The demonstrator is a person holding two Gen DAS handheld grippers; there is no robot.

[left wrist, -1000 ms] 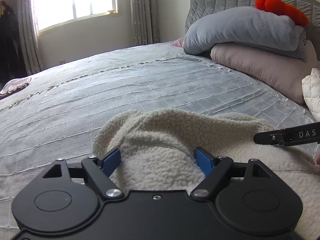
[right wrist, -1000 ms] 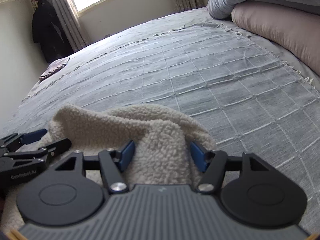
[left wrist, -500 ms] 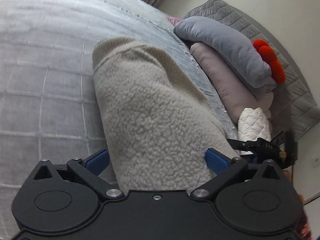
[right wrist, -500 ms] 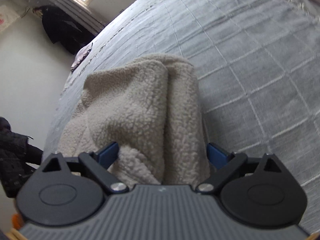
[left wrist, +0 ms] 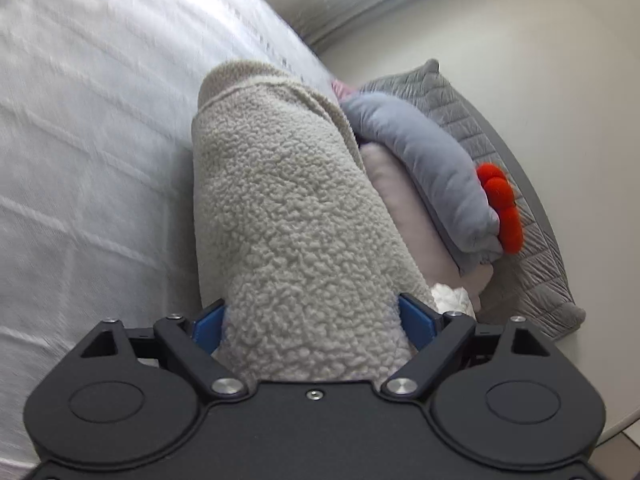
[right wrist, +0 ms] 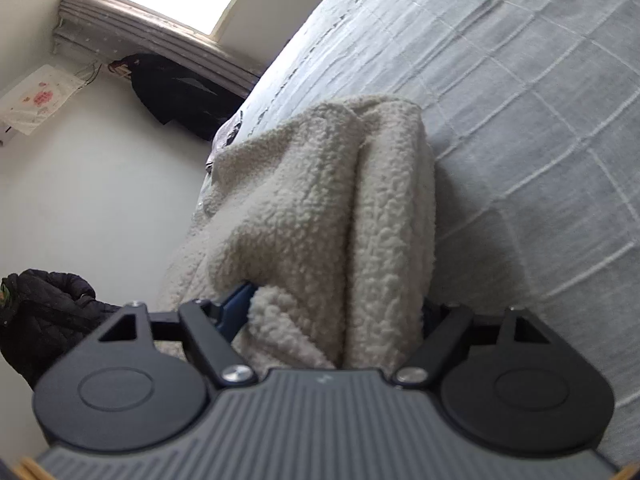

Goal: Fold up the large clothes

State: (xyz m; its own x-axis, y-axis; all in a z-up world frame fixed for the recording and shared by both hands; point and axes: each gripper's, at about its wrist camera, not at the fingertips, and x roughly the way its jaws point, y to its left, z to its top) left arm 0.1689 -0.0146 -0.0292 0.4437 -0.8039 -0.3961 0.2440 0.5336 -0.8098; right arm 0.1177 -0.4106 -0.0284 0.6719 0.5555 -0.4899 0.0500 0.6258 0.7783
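Above, each claw grips one bunched end of the cream fleece garment [left wrist: 292,216] over the grey bed cover [right wrist: 520,92]. Left claw [left wrist: 314,322] — blue pads pressed into the pile on either side; right claw [right wrist: 336,312] — likewise closed on a doubled fold. Holding two ends apart likely lets the cloth hang and straighten. Pillows [left wrist: 424,168] lie stacked at far right.

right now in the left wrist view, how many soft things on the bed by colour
cream fleece garment: 1
grey pillow: 1
pink pillow: 1
red plush: 1
white quilted item: 1
total: 5
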